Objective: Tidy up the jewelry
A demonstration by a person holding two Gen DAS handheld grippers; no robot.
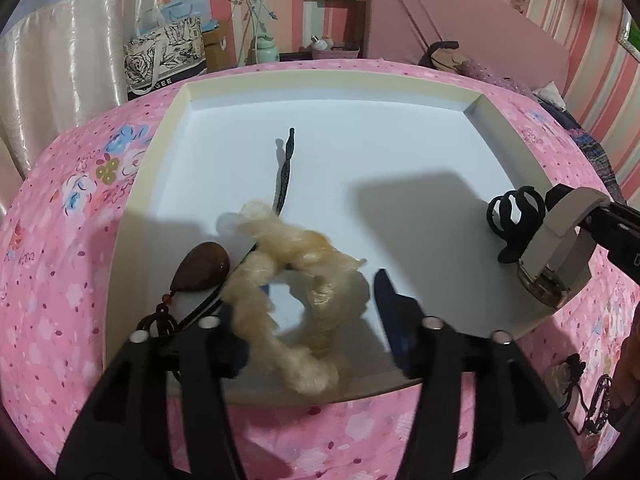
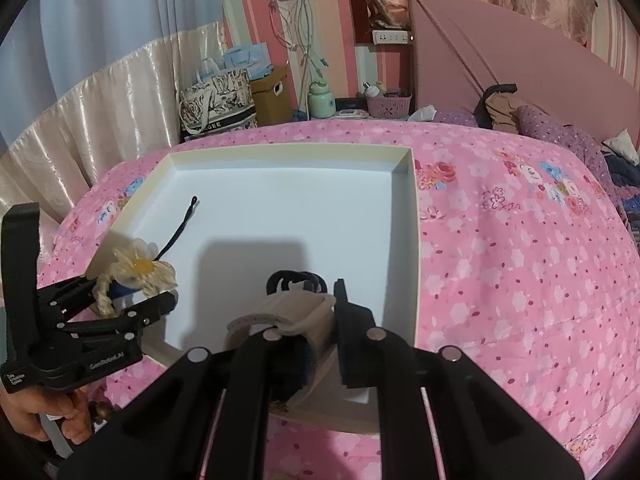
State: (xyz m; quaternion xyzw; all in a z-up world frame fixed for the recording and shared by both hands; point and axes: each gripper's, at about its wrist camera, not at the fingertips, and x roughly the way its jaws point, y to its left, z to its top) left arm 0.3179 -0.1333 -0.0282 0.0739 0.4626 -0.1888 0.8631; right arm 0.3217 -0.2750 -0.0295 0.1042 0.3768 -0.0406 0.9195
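Jaws of left gripper (image 1: 316, 312) apart around cream braided flower band (image 1: 288, 276).

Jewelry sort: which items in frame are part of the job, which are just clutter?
Job: white tray, cream scrunchie, beige watch, black hair clip, brown pendant, black cord.

Clutter: tote bag, green bottle, pink basket.

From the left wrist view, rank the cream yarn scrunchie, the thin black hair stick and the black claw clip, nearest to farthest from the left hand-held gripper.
1. Cream yarn scrunchie: between the open fingers of the left hand-held gripper.
2. Thin black hair stick: straight ahead, mid-tray.
3. Black claw clip: far right, by the right hand-held gripper's beige watch.
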